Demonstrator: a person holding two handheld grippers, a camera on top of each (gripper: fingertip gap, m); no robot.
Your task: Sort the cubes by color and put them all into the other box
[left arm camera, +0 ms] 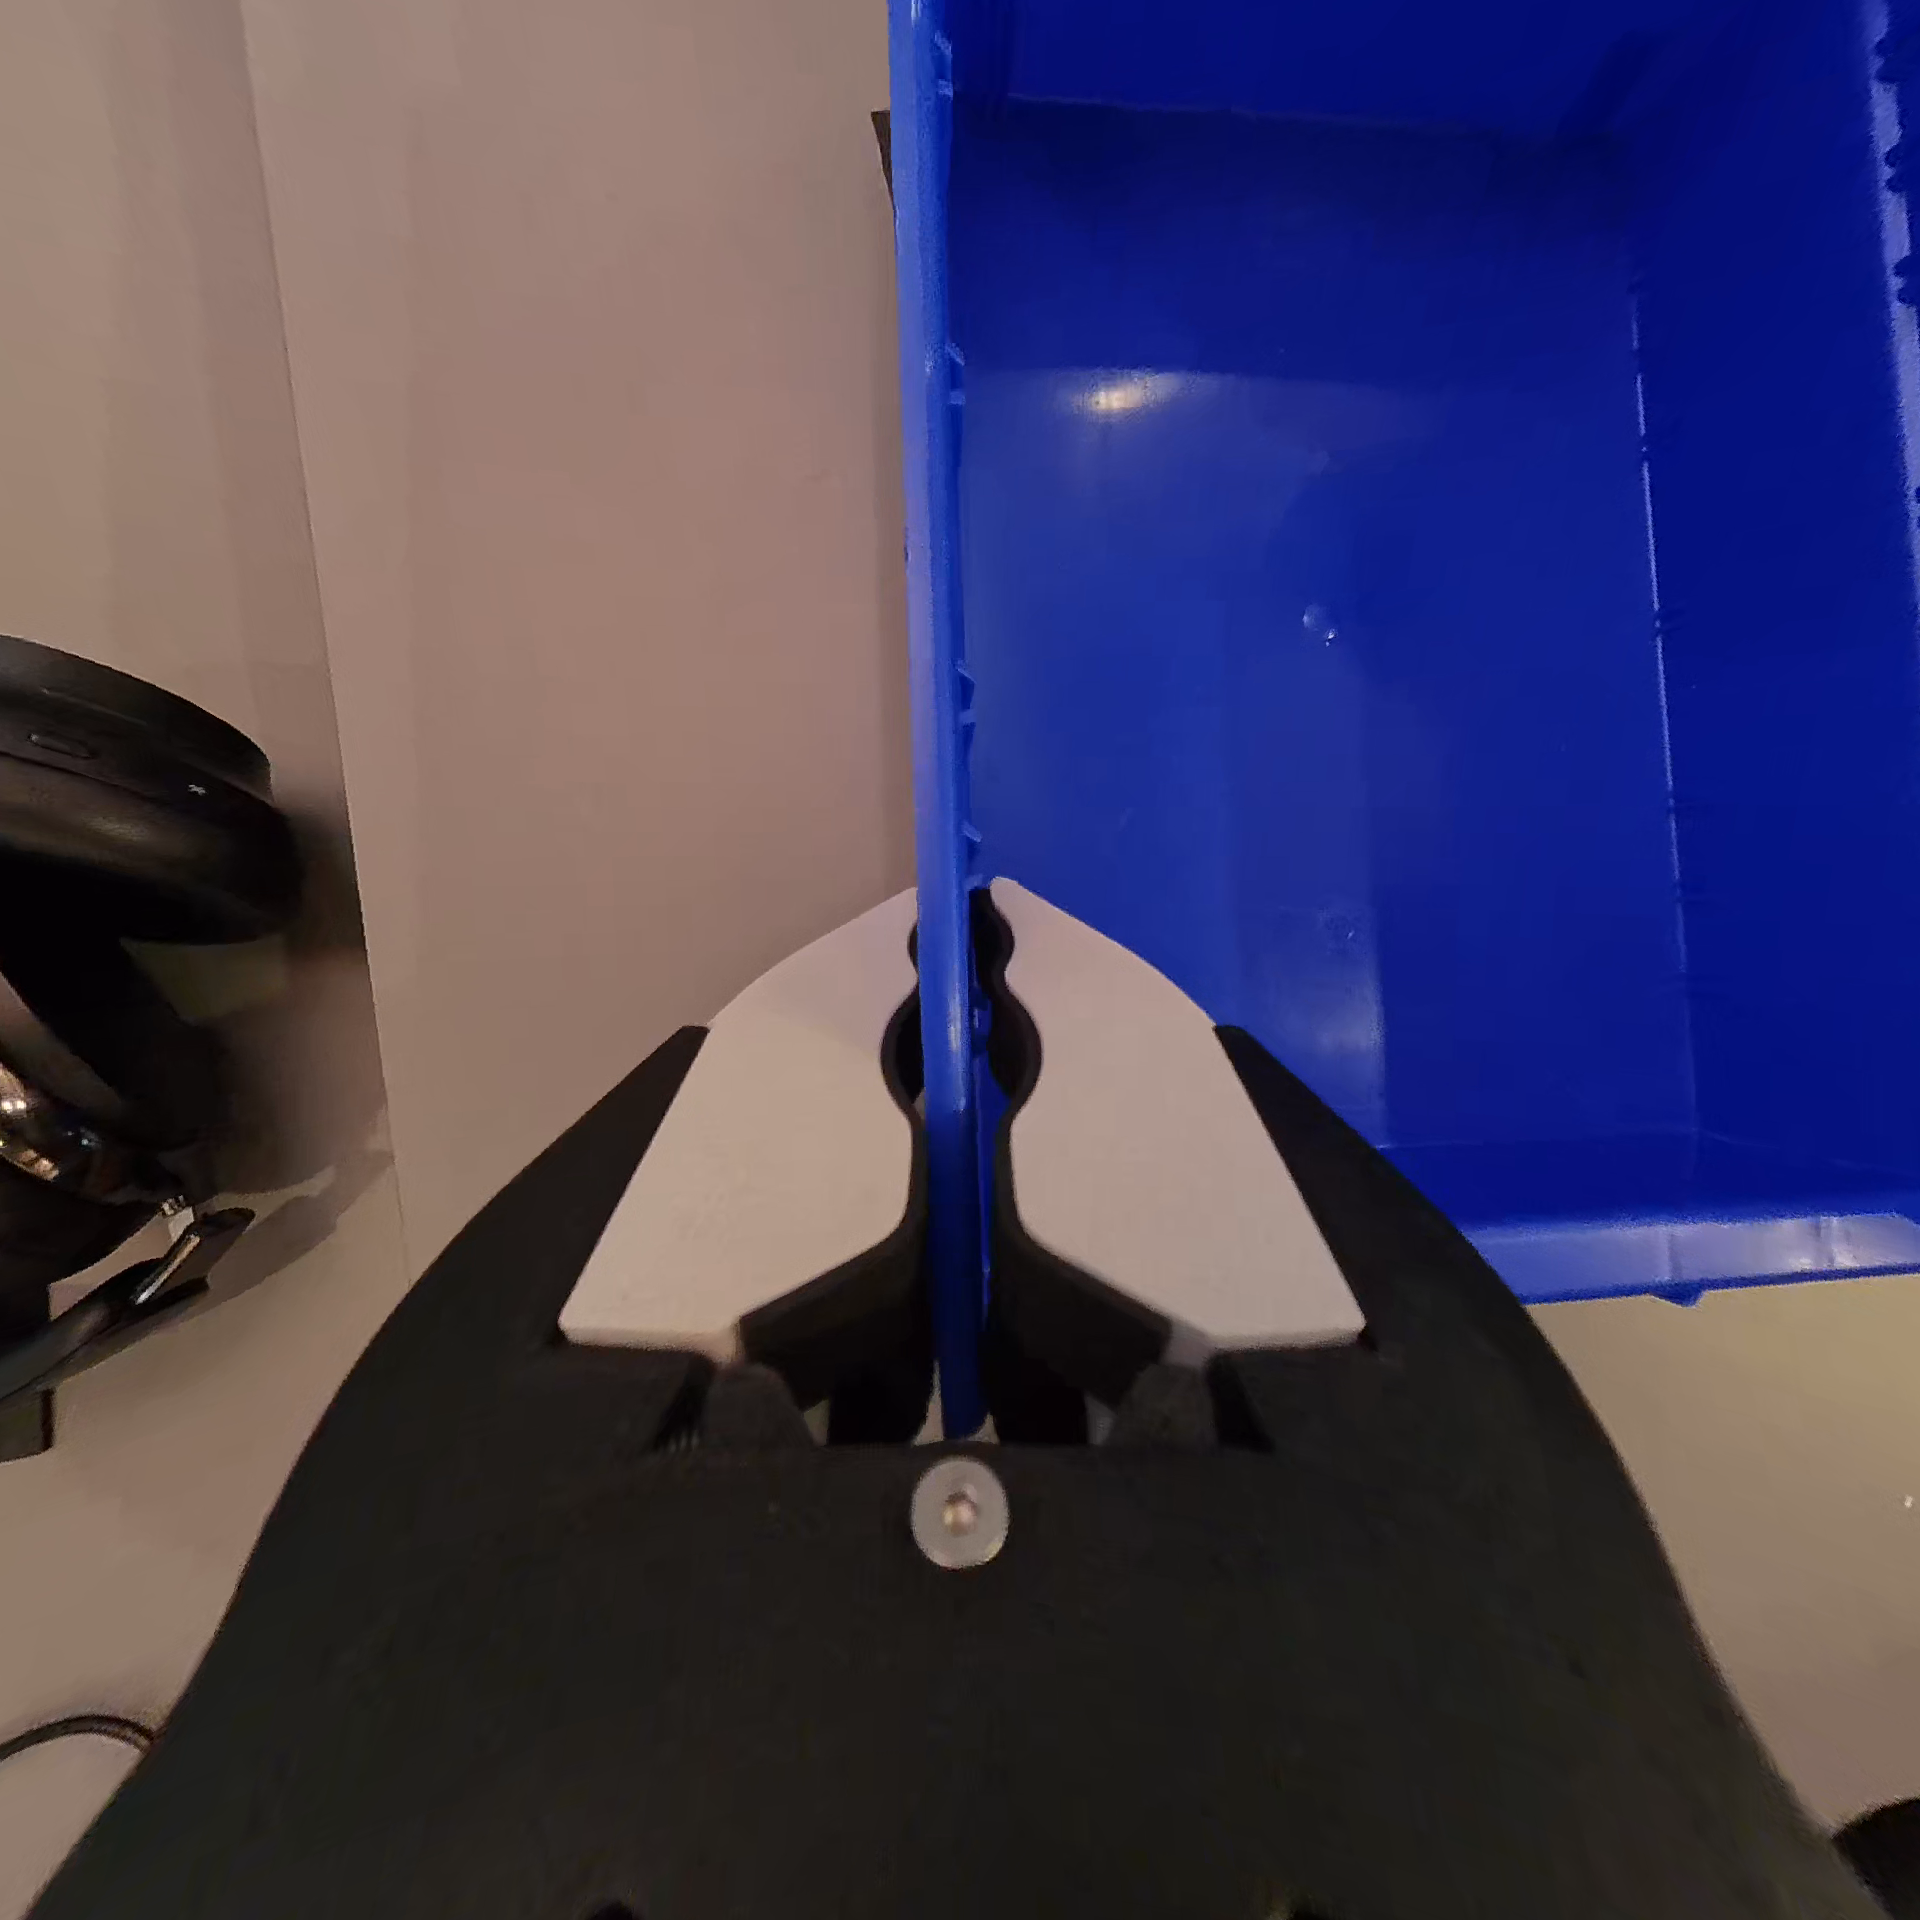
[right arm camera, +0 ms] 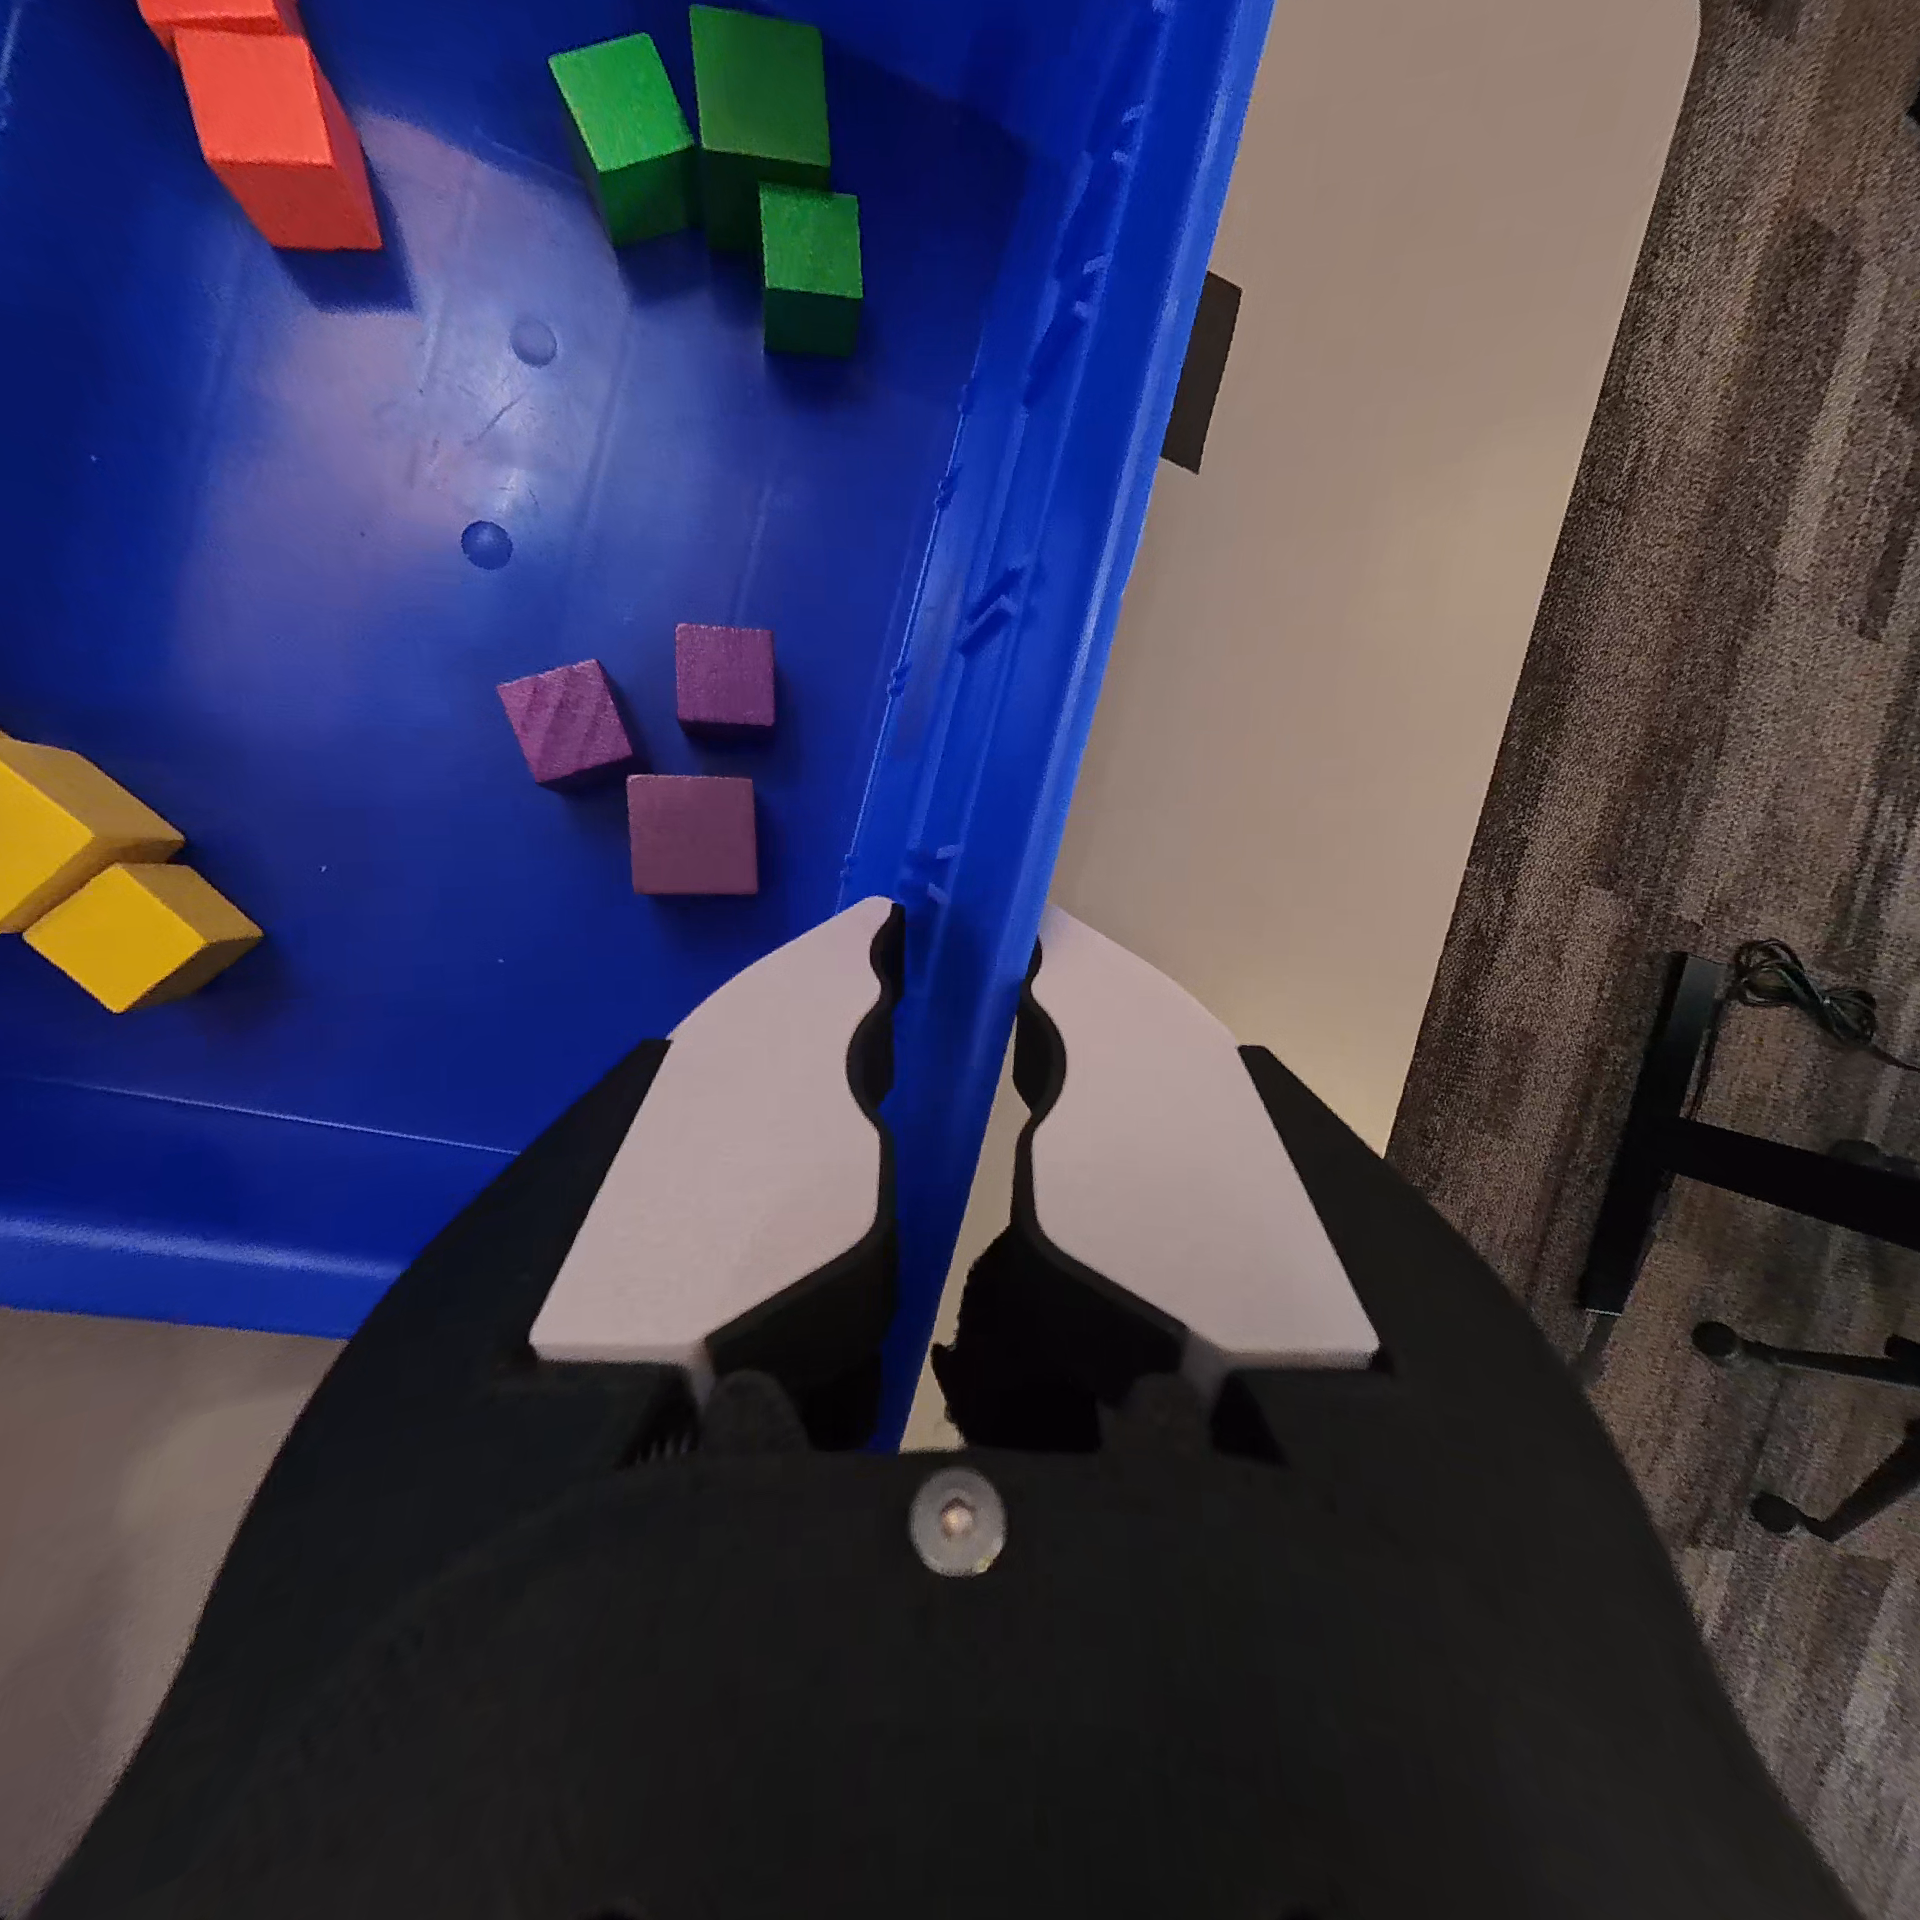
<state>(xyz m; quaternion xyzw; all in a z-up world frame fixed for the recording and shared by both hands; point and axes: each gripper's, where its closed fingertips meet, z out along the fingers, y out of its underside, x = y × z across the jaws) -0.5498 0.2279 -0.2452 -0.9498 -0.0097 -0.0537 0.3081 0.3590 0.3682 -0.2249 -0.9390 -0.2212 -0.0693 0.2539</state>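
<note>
In the left wrist view my left gripper (left arm camera: 954, 904) is shut on the left wall (left arm camera: 940, 623) of a blue box whose floor (left arm camera: 1299, 727) holds nothing. In the right wrist view my right gripper (right arm camera: 961, 925) is shut on the right wall (right arm camera: 997, 727) of a blue box that holds cubes in groups by colour: three purple cubes (right arm camera: 691, 831) nearest my fingers, green cubes (right arm camera: 758, 114) at the far side, red cubes (right arm camera: 275, 135) at the far left, yellow cubes (right arm camera: 135, 935) at the left edge.
The boxes stand on a pale table (left arm camera: 582, 520). A black headset-like object (left arm camera: 125, 831) lies at the left in the left wrist view. In the right wrist view the table's edge (right arm camera: 1455, 831) drops to grey carpet with black stand legs (right arm camera: 1745, 1143).
</note>
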